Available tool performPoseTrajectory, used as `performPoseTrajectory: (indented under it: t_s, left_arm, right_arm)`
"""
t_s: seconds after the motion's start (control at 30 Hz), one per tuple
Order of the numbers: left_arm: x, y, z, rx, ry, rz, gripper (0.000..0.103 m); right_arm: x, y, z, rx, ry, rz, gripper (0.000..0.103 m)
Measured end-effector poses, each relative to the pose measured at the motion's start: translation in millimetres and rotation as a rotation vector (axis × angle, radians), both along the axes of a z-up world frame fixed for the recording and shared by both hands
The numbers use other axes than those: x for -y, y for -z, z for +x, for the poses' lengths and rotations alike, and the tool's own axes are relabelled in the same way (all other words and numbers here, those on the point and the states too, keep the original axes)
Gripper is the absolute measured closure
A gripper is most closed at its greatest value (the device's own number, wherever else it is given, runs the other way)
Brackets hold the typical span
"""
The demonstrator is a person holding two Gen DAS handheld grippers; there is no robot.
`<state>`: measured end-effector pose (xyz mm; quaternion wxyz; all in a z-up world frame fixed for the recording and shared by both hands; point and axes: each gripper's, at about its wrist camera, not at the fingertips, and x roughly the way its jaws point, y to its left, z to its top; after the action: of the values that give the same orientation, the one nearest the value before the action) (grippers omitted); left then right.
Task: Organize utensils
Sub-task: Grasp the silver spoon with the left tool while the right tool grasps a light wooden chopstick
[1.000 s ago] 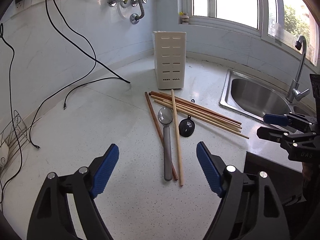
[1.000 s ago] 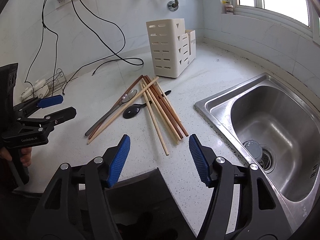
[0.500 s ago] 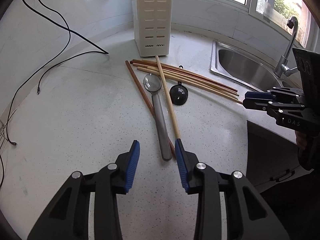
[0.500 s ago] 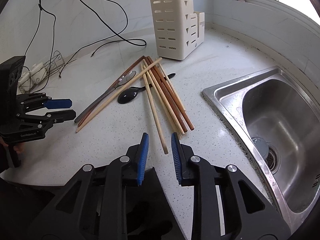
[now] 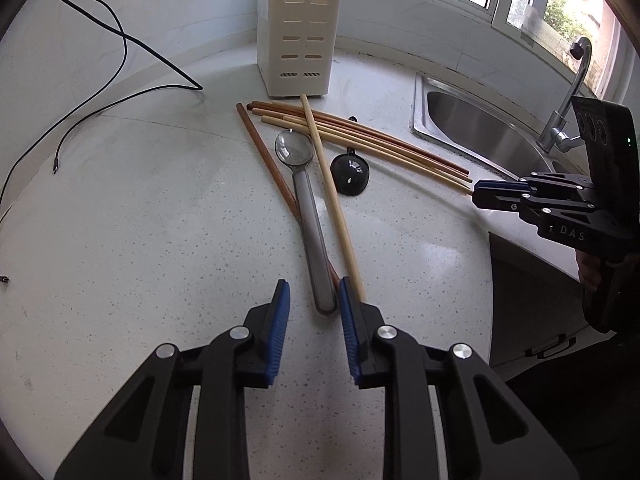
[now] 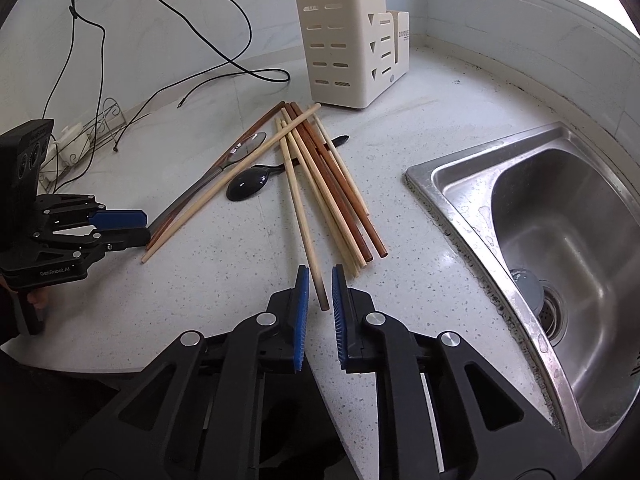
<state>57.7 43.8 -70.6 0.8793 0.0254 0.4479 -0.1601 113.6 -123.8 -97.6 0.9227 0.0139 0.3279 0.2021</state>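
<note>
Beside the steel sink [image 6: 520, 184], both grippers' jaws have just been closing: left gripper [image 5: 312, 296] around the grey-handled metal spoon [image 5: 310, 224], right gripper [image 6: 319, 280] around a pale wooden chopstick [image 6: 302, 216], pads not yet pressing.

Free room and obstacles, left wrist view unless noted.

- Countertop [image 5: 120, 220]: bare across left and lower frame; open passage.
- Cables [image 5: 120, 64]: trail over upper left, along the wall.
- Utensil holder [image 5: 298, 36]: upright at top centre, blocks the far end of the pile.
- Chopsticks [image 5: 380, 140], metal spoon [image 5: 306, 216], black spoon [image 5: 350, 172]: crossed heap at centre.
- Sink [image 5: 480, 128] and faucet [image 5: 568, 92]: upper right.
- Right gripper [image 5: 480, 194]: at right edge, by the chopstick tips.
- Right wrist view: wire rack [image 6: 96, 128] at left, beyond the left gripper [image 6: 140, 226].
</note>
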Motion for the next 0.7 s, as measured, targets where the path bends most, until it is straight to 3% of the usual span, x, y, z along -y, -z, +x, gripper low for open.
performPoseTrajectory:
  t_s: [0.17,0.4,0.7]
  left_arm:
    - [0,0,2,0.002,0.007,-0.007,0.079]
    - [-4,1,3,0.008,-0.007,-0.022,0.091]
    - [-11,-13,0,0.052,-0.056,-0.023,0.092]
  right_arm:
    - [-1,1,1,-0.004,-0.001,-0.001,0.093]
    - [-2,2,0,-0.003,-0.006,0.0,0.095]
    - [-3,-7,-7,0.027,-0.025,0.02,0.096]
